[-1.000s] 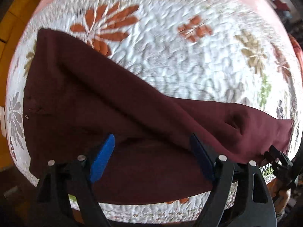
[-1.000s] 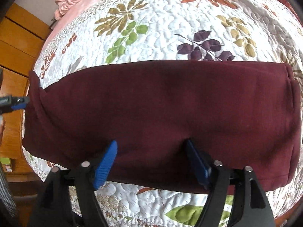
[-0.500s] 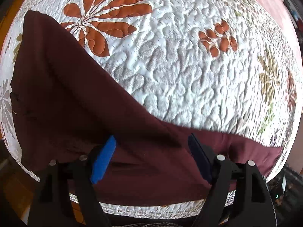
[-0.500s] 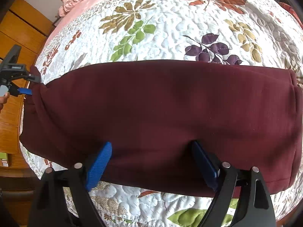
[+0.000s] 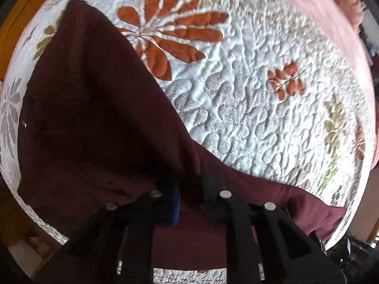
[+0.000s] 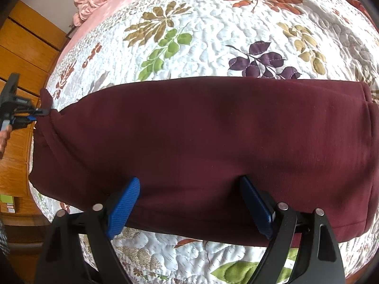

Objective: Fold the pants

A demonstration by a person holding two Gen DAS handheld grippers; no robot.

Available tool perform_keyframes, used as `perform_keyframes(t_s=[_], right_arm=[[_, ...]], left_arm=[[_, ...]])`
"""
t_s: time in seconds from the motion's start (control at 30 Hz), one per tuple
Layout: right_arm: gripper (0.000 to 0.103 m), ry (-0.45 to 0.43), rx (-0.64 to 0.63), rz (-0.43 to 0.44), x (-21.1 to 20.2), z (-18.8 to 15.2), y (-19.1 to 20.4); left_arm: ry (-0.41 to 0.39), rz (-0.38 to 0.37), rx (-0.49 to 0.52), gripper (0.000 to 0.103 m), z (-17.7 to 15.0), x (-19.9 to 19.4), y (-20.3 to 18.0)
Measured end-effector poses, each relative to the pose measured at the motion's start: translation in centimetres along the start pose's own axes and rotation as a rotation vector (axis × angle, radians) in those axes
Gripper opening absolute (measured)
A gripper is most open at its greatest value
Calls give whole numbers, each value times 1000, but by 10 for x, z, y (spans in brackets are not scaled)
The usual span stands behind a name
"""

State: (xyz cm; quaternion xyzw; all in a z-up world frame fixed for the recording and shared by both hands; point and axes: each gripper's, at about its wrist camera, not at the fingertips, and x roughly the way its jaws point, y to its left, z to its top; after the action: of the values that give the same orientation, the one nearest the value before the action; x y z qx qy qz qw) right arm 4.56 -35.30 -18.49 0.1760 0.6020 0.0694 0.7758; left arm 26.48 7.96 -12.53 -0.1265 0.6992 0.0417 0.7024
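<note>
Maroon pants pinched by left gripper (right gripper spread).

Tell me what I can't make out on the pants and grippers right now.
- Left wrist view: pants fabric hides the left gripper fingertips; grip depth unclear.
- Left wrist view: motion blur smears the quilt.
- Right wrist view: the right gripper is open; contact with cloth is unclear.
- Right wrist view: pants' right end cut by the edge.
</note>
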Motion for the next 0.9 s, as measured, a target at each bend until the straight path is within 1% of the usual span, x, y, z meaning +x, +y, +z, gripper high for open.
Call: perform_keyframes(t_s=[0.07,0.1,0.17,0.2,0.23,0.3,0.37,0.47,0.53,0.6,0.67,0.7,0.73,0.77,0.8,0.83,0.9], right_arm=[[88,1,4,7,0,0,-1],[88,2,2,8,-1,0,-1],[88,4,-3,7,0,0,-1],[88,5,-5,5,0,0,-1],[88,7,-7,2,0,0,-1],[88,7,-9,-3,1,1,0],[88,7,-13,-8,2,1,2],[88,8,-18,-19,3,1,4],[88,11,-21,-35,4,1,7],[88,12,-25,-52,5,2,10],[88,3,-28,-71,3,3,14],[87,-8,-31,-78,0,3,17],[85,-22,-39,-77,-5,3,21],[84,-35,-43,-67,-9,3,25],[84,-51,-48,-37,-14,2,31],[84,-57,-55,-11,-18,2,36],[83,-42,-85,42,-20,0,50]], left_arm=[[-48,-26,-21,13,-15,-9,11],[-96,-47,-32,13,-31,-18,20],[-188,-63,-21,13,-55,-31,31],[-236,-76,-25,13,-74,-36,38],[-274,-73,-24,13,-100,-38,44],[-351,-68,-18,13,-139,-35,53],[-423,-62,-15,13,-171,-32,62],[-467,-82,-40,14,-207,-25,66],[-460,-91,-68,14,-227,-5,73],[-437,-112,-84,16,-241,12,80],[-443,-131,-80,20,-239,19,83],[-456,-131,-70,25,-237,18,83],[-464,-128,-64,34,-236,17,83],[-463,-130,-73,41,-233,14,84],[-462,-134,-84,52,-232,13,85],[-469,-143,-99,59,-232,10,87],[-485,-173,-108,60,-232,0,91]])
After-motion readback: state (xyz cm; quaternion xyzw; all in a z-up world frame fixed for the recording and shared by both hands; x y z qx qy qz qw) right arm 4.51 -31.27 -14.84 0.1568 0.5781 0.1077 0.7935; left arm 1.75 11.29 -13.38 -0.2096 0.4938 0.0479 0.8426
